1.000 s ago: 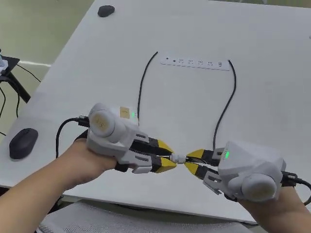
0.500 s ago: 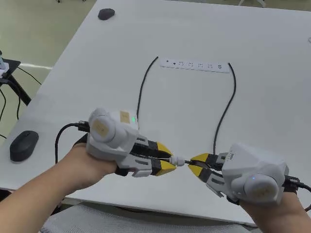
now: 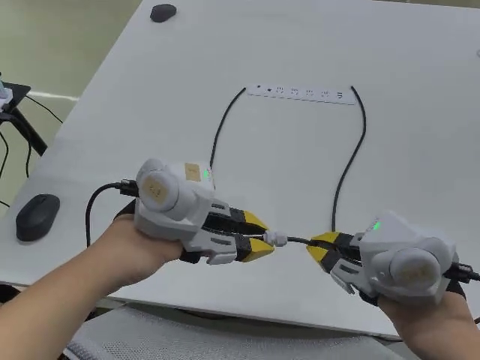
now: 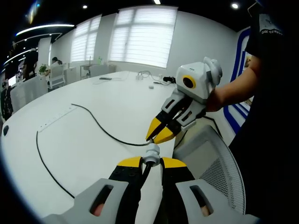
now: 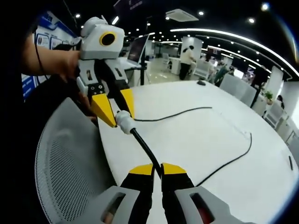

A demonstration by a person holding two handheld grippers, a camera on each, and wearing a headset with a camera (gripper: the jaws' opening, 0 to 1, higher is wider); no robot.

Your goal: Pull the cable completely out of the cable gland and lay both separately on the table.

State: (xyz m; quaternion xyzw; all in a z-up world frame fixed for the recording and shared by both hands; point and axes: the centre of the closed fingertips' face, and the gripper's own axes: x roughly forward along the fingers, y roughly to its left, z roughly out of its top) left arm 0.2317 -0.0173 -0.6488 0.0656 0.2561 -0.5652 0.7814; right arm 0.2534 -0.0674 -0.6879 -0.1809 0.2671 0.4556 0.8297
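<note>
Head view: left gripper (image 3: 264,238) has its yellow jaw tips closed on the small white plastic cable gland (image 3: 277,240), held in the air just above the near edge of the white table (image 3: 420,112). The right gripper (image 3: 319,247) faces it tip to tip, near but apart, and its jaws are clamped on the thin black round cable (image 3: 349,161). A short bare stretch of cable spans the gap between gland and right jaws. The slack leaves the right gripper and trails away across the table toward the white power strip (image 3: 304,94). In the left gripper view the gland sits right at the jaw tips, nose pointing out toward the right gripper. In the right gripper view the cable runs straight from between the jaws up into the gland. How much cable remains inside the gland: cannot tell. Handling judgement: the gland is light, hard and smooth, and its rounded body may rotate or slip, so grip across its widest collar. The cable is light and limp, with a jacket that may slide under load. Best hold is close to the gland, pulling along its axis, since a sideways pull would likely bend the cable, not draw it out.
</note>
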